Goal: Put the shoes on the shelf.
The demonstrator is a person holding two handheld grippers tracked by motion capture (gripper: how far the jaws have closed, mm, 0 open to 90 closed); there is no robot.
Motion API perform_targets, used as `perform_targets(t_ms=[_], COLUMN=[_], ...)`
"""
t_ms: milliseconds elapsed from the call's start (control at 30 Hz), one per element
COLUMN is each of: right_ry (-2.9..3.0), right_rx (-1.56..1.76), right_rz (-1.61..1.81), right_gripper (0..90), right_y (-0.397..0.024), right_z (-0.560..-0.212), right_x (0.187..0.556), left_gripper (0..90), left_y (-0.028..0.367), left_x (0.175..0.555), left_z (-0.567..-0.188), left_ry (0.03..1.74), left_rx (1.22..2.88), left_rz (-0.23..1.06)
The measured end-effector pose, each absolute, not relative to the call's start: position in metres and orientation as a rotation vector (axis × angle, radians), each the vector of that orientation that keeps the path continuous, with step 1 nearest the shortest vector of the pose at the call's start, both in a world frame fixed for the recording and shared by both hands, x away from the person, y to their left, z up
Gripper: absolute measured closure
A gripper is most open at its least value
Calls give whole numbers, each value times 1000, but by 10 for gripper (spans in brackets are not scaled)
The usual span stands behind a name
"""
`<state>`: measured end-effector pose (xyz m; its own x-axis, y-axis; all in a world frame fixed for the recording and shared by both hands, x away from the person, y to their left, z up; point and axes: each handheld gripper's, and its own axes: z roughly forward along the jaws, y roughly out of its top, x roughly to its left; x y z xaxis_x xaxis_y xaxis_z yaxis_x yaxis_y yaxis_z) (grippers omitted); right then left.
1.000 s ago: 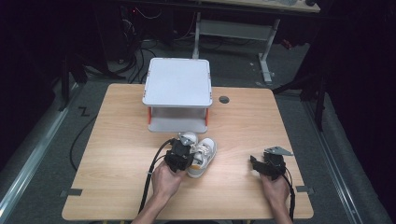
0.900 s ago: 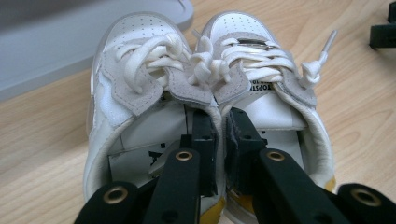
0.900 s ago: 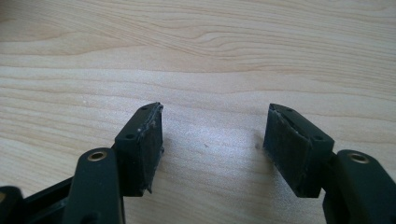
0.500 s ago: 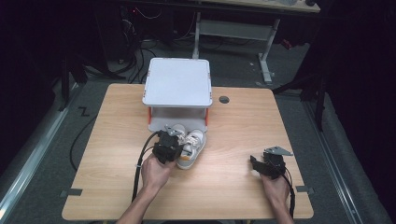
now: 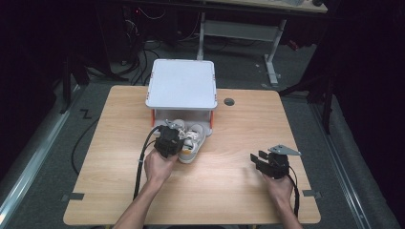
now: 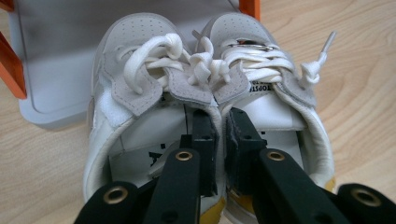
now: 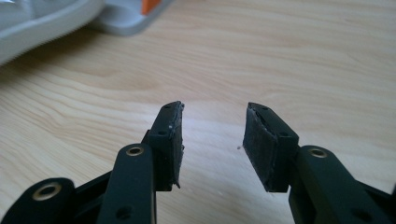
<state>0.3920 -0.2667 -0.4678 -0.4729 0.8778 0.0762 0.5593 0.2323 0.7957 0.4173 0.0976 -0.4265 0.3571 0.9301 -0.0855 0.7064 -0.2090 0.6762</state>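
A pair of small white and grey sneakers (image 5: 193,140) with white laces lies side by side on the wooden table (image 5: 248,124). Their toes reach under the white two-level rack (image 5: 181,88). My left gripper (image 5: 168,141) is shut on the two inner walls of the sneakers (image 6: 140,93), pinched together between its jaws (image 6: 219,116). The toes rest at the rack's lower grey plate (image 6: 56,70). My right gripper (image 5: 258,160) hangs at the right over bare wood. Its jaws (image 7: 212,116) have just been closing, they stand apart, and nothing is between them.
The rack has orange posts (image 6: 11,65), and its corner appears in the right gripper view (image 7: 46,23). A round cable hole (image 5: 229,101) sits in the table behind the rack's right side. Dark floor and desk legs lie beyond the far edge.
My left gripper has carried the sneakers away from the person, up to the rack, so their toes now lie under its top. The right gripper has risen slightly.
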Motion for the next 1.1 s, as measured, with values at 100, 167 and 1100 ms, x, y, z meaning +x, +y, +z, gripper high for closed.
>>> perform_targets(t_ms=[100,167,1100], right_ry=[2131,2141,2164], right_rx=[1301,1282,1045], right_rz=[1168,1224,1440], right_gripper=[583,591,713], right_y=[-261,-255,-169], right_z=[-460,-453,-362], right_x=[395,399,455], left_gripper=[830,830,824], left_y=[97,98,96], left_x=[424,430,476], left_z=[-429,-431,-439], left_ry=[1431,1443,1546], left_rx=[1983,1978,1882], left_rz=[472,481,571])
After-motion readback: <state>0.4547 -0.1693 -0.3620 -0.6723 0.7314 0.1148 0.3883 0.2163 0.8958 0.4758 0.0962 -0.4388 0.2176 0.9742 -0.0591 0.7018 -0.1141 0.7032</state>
